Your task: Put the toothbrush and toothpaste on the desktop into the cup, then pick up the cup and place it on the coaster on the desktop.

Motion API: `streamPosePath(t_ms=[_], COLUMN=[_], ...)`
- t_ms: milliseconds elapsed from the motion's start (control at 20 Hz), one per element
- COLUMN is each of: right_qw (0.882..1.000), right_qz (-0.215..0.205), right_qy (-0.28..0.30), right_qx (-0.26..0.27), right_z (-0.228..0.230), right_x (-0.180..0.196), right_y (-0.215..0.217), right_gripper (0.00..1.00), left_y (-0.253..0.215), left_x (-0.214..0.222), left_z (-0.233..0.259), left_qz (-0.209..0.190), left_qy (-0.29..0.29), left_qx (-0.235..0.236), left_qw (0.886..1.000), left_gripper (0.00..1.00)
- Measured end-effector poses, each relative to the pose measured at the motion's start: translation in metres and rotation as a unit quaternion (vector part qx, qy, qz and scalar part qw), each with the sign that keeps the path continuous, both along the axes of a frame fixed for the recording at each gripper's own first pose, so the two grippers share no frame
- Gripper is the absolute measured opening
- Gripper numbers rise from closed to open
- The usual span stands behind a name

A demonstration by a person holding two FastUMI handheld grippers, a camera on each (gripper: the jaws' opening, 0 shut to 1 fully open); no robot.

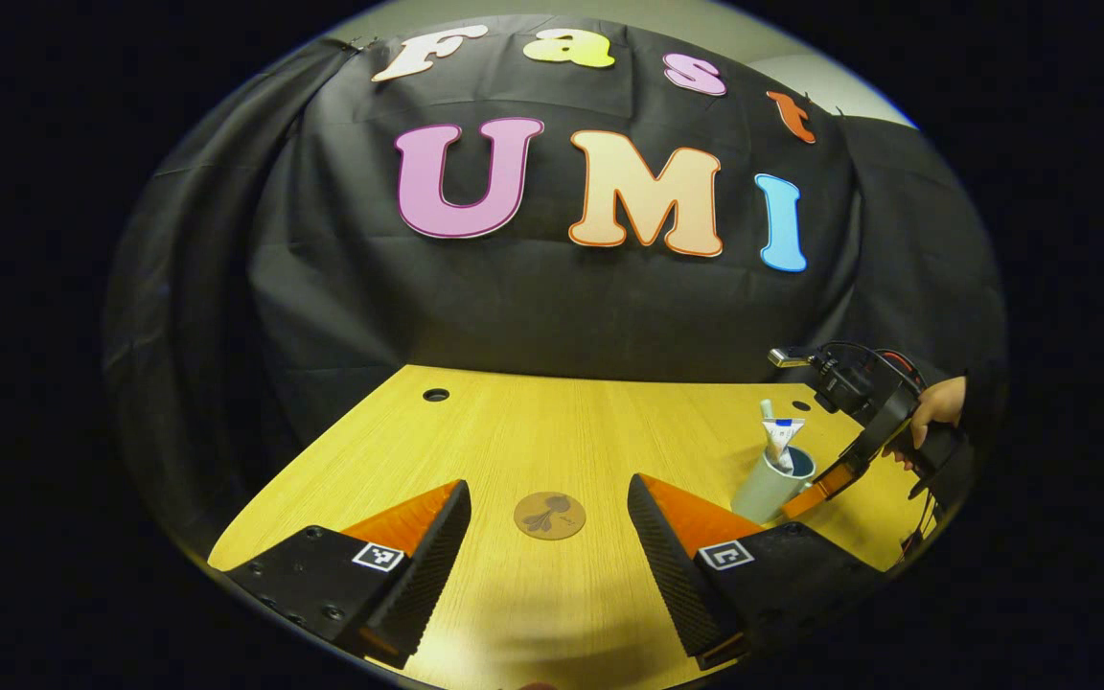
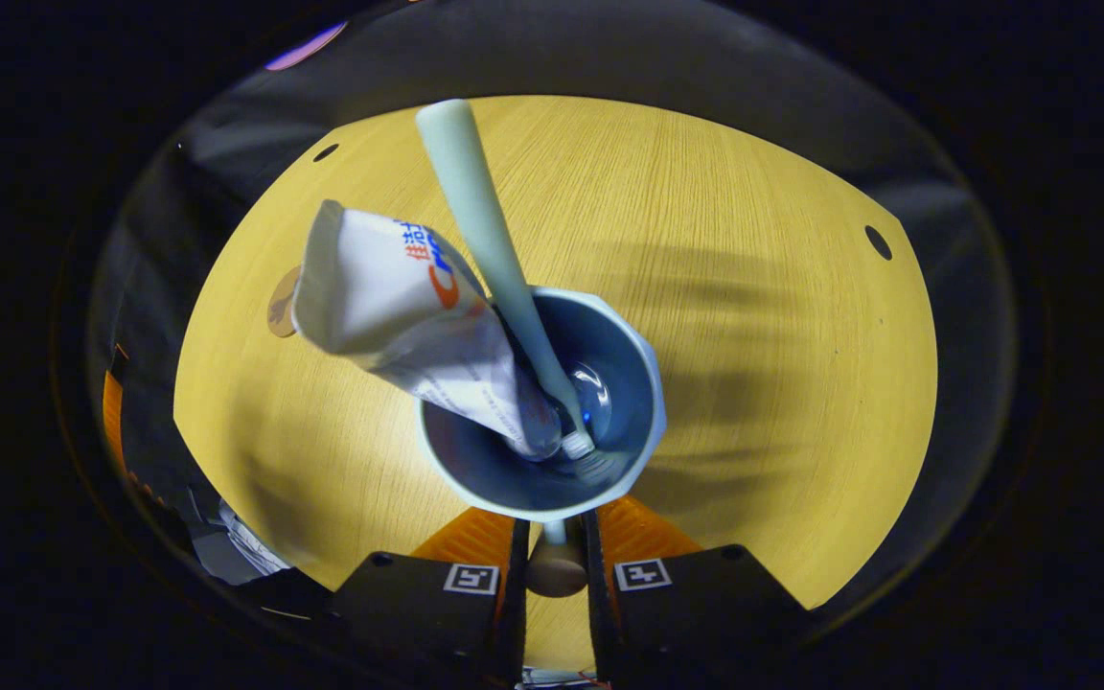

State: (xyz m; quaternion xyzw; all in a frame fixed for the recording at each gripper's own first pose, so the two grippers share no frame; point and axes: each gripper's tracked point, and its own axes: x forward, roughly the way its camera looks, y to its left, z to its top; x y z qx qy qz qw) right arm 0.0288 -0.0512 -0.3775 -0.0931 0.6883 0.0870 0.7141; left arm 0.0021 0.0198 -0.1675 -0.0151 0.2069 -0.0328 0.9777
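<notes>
A pale blue cup [image 2: 636,356] stands on the yellow wooden desktop [image 2: 753,287], seen from above. A white toothpaste tube [image 2: 399,307] and a pale green toothbrush [image 2: 475,211] lean out of it to the left. My right gripper [image 2: 552,529] is shut on the cup's near side, with a white piece of the cup pinched between its fingers. In the left gripper view the cup [image 1: 763,489] sits at the right with the right gripper [image 1: 816,496] against it, held by a hand [image 1: 940,402]. My left gripper [image 1: 549,537] hovers open, with the round brown coaster [image 1: 549,515] lying between its fingers.
Cable holes [image 1: 435,394] are cut into the desktop [image 1: 514,431] near its far edge. The black cloth wall closes off the back. The coaster [image 2: 282,302] lies left of the cup in the right gripper view, partly behind the toothpaste.
</notes>
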Motion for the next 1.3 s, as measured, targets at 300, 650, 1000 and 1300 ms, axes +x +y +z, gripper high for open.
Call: streamPosePath(t_ms=[300,650,1000,1300], right_qw=[1.000,0.998,0.996,0.994], right_qz=[0.002,0.027,0.054,0.071], right_qy=[-0.016,-0.027,-0.023,-0.018], right_qx=[0.015,0.054,0.070,0.079], right_z=[0.003,0.000,0.002,0.000], right_x=[0.005,0.012,0.016,0.018], right_y=[0.007,0.009,0.009,0.006], right_gripper=[0.24,0.24,0.24,0.24], left_y=[0.006,0.028,0.071,0.115], left_x=[0.006,0.017,0.029,0.035], left_z=[-0.002,-0.010,-0.017,-0.027], left_qz=[0.002,0.014,0.032,0.046], left_qy=[0.000,0.011,0.017,0.024], left_qx=[0.004,-0.009,-0.013,-0.016], left_qw=[1.000,1.000,0.999,0.999], left_gripper=[0.95,0.95,0.95,0.95])
